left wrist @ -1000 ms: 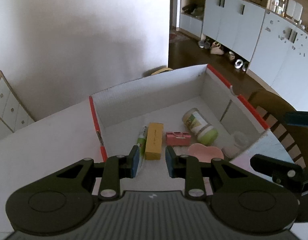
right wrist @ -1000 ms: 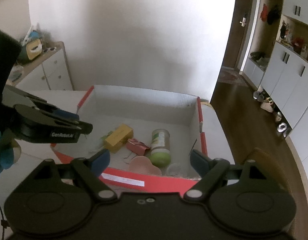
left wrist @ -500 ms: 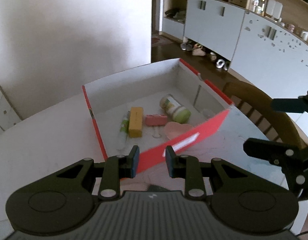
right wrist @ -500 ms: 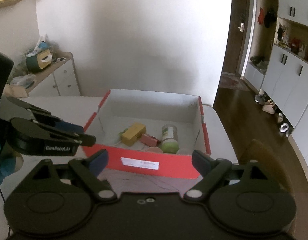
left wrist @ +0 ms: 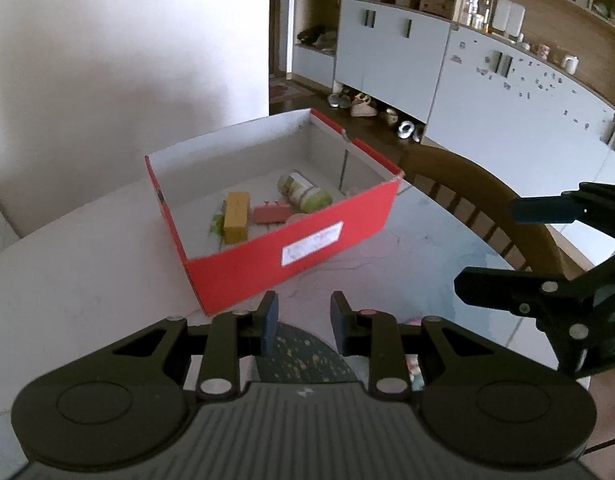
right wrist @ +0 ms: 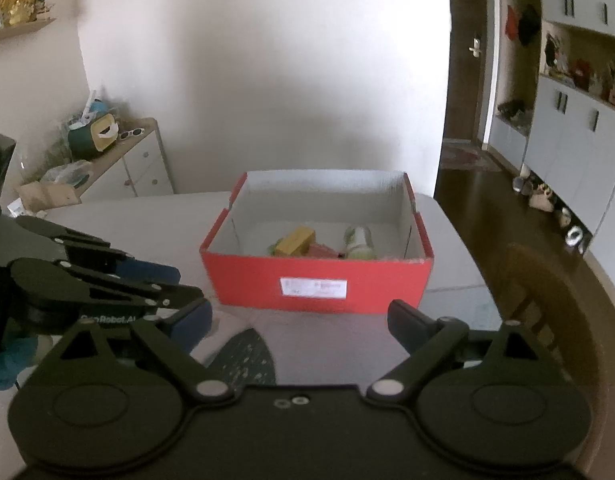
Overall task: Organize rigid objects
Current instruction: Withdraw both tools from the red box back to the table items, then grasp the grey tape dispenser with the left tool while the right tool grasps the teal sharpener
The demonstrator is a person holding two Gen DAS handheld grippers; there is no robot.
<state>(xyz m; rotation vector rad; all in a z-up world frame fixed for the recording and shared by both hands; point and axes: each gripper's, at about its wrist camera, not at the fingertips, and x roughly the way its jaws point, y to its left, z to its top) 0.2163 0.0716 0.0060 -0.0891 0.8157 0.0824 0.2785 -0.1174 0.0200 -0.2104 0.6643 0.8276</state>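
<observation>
Red box (left wrist: 291, 256): open-topped cardboard, white inside, white label on its near wall, standing on the counter (left wrist: 87, 280) ahead of both grippers.
Box contents: a yellow block (left wrist: 236, 222) lies by a pink flat item (left wrist: 270, 214); a jar with a green lid (left wrist: 304, 194) lies on its side toward the right wall; a green-and-white item (left wrist: 216, 226) sits just left of the yellow block.
Left gripper (left wrist: 301, 322): jaws narrow with a small gap, nothing between them; it hangs short of the box's near wall, apart from it.
Right gripper (right wrist: 299, 322): jaws wide and just been opening, nothing between the fingers; it is short of the box, not touching it.
Dark patterned piece (right wrist: 243, 360): rounded, speckled, seen low between the grippers on the near counter; I cannot tell what it is.
Chair (left wrist: 479, 200): wooden, at the counter's right edge.
Surroundings: white drawer cabinet (right wrist: 135, 168) at far left, pale cupboards (left wrist: 507, 108) at right.
</observation>
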